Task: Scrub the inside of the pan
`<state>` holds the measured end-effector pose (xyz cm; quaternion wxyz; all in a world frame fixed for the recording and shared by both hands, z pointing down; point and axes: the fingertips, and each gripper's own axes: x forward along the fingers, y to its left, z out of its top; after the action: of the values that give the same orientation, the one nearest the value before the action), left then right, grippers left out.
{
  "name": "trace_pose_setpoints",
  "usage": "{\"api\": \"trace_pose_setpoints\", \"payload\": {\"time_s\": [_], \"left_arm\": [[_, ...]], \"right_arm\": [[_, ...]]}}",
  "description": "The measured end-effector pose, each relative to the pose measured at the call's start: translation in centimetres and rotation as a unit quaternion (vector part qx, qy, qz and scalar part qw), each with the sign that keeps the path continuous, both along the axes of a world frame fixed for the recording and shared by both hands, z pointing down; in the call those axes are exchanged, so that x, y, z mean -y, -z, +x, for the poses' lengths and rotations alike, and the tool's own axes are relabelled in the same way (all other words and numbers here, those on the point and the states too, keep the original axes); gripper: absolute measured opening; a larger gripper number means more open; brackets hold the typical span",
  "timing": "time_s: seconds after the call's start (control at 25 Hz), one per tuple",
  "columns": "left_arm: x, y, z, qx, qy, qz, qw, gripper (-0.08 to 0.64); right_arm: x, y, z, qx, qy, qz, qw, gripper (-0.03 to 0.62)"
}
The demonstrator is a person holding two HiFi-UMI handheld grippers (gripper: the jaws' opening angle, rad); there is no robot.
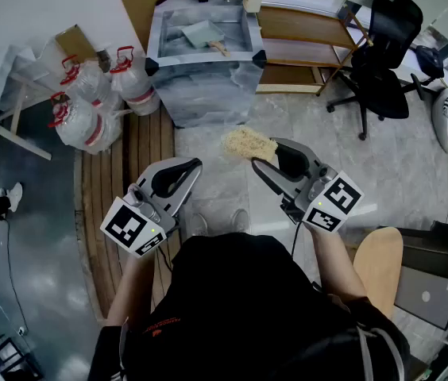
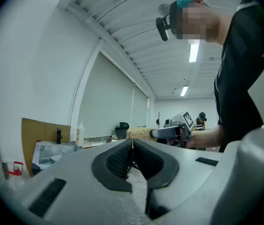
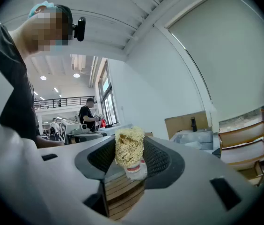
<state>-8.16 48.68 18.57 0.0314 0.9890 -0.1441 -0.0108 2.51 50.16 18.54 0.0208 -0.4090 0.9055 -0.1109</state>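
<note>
My right gripper is shut on a tan fibrous scrub pad, held in the air in front of me; the right gripper view shows the scrub pad standing between the jaws of the right gripper. My left gripper hangs beside it, shut with nothing in it, its jaws meeting in the left gripper view. A grey pan with a wooden handle lies in a steel sink well ahead of both grippers.
Large water bottles stand to the left of the sink. A wooden slat mat lies below the left gripper. A wooden shelf and a black office chair stand at the right. A person's shoes show below.
</note>
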Motion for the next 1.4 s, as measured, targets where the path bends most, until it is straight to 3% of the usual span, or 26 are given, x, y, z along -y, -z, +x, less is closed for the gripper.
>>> {"api": "trace_pose_setpoints", "payload": {"time_s": [0.36, 1.4], "left_arm": [[0.6, -0.5, 0.4, -0.002, 0.0, -0.004, 1.0, 0.025], [-2.3, -1.2, 8.2, 0.017, 0.027, -0.001, 0.9995, 0.025]], "right_arm": [[0.9, 0.0, 0.5, 0.019, -0.003, 0.001, 1.0, 0.187], [-1.5, -1.8, 9.4, 0.029, 0.011, -0.014, 0.999, 0.189]]}}
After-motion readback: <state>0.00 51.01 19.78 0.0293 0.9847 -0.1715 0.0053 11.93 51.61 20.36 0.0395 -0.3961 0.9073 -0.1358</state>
